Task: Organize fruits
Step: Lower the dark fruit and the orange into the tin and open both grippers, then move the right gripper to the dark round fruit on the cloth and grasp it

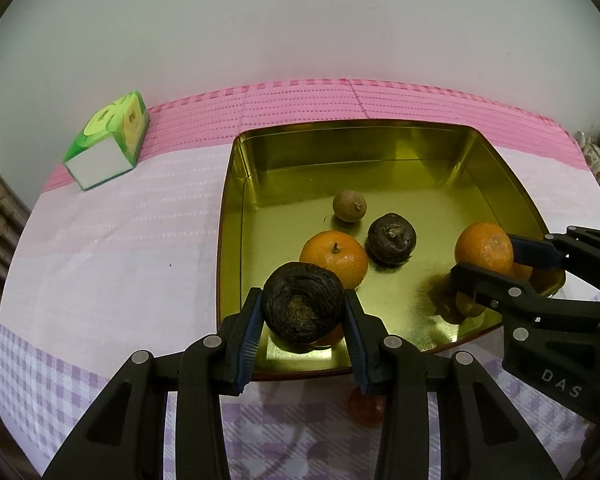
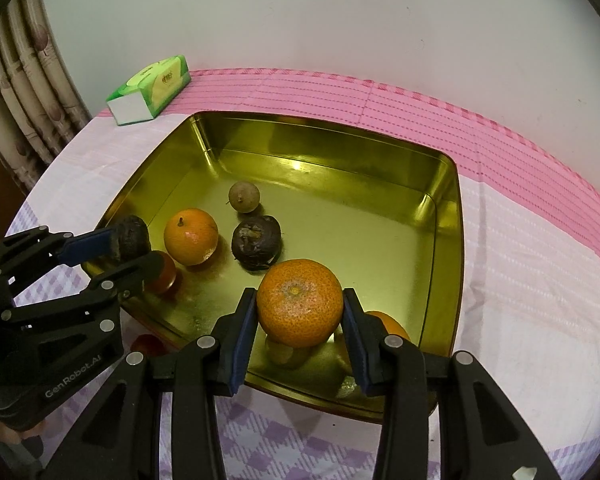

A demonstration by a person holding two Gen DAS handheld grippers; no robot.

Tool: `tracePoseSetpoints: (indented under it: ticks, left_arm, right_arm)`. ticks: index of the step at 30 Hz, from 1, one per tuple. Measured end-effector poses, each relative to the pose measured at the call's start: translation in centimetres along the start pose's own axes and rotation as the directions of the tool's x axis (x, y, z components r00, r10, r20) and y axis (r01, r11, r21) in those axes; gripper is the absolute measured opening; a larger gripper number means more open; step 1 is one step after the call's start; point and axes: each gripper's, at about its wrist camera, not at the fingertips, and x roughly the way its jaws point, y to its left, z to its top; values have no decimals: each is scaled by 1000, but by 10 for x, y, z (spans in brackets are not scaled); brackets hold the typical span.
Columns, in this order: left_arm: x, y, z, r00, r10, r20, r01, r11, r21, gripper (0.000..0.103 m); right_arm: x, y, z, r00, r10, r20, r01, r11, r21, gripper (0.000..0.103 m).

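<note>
Inside the gold tin (image 1: 236,208), a longan (image 1: 349,206), an orange (image 1: 334,258) and a dark fruit (image 1: 392,244) are already laid. Over its near edge a second dark fruit (image 1: 303,306) is clamped in the left gripper (image 1: 303,312), and a second orange (image 2: 299,302) in the right gripper (image 2: 299,312), neither yet set down. The tin is set on a pink and lilac cloth (image 1: 120,240) with a tissue pack (image 1: 108,140) well apart, by a white wall.

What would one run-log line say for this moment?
left gripper: shut on dark wrinkled fruit | right gripper: shut on orange | both over gold tray
</note>
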Motion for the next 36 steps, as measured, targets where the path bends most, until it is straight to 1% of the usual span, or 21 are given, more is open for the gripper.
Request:
tracePoseSetpoints:
  ticks: [6,10,14,17,22,25,28,33,36]
  left_arm:
    - [0,-1,0,1000,-2,-4,2,1000,1,41]
    - [0,-1,1,1000,-2,-5,2,1000,1,41]
    - [-3,-2,0,1000,-9,2,9,1000,9,41]
    - [-8,-5,-2,1000,-7,9,7,1000,14,44]
    - [-27,-6,-10,999,-7,36,7,1000,21,44]
    - [-41,-5,-18,999,-6,52,5,1000,21,44]
    - [-54,-2,-35,999,-11,52,10,1000,18,44]
    - [-65,0,-72,1000,-6,17,5,1000,27,44]
    - [-67,6,-93,1000,6,-7,-6,1000,9,44]
  right_arm:
    - [-2,-1,-1,1000,1,10,-1,1000,7,40]
    - [-7,-1,-1,1000,4,20,-4,1000,8,43]
    - [-13,-1,-1,1000,2,31,-2,1000,10,44]
    - [-21,-1,-3,999,1,39,-1,1000,13,44]
    - [-42,1,-13,999,8,52,-9,1000,10,44]
    - [-56,5,-27,998,20,52,-21,1000,8,44]
    - [-69,14,-48,998,39,41,-39,999,-3,44]
    - [-80,28,-85,997,74,3,-74,997,-8,44]
    - [-84,37,-107,995,95,-24,-95,995,-10,45]
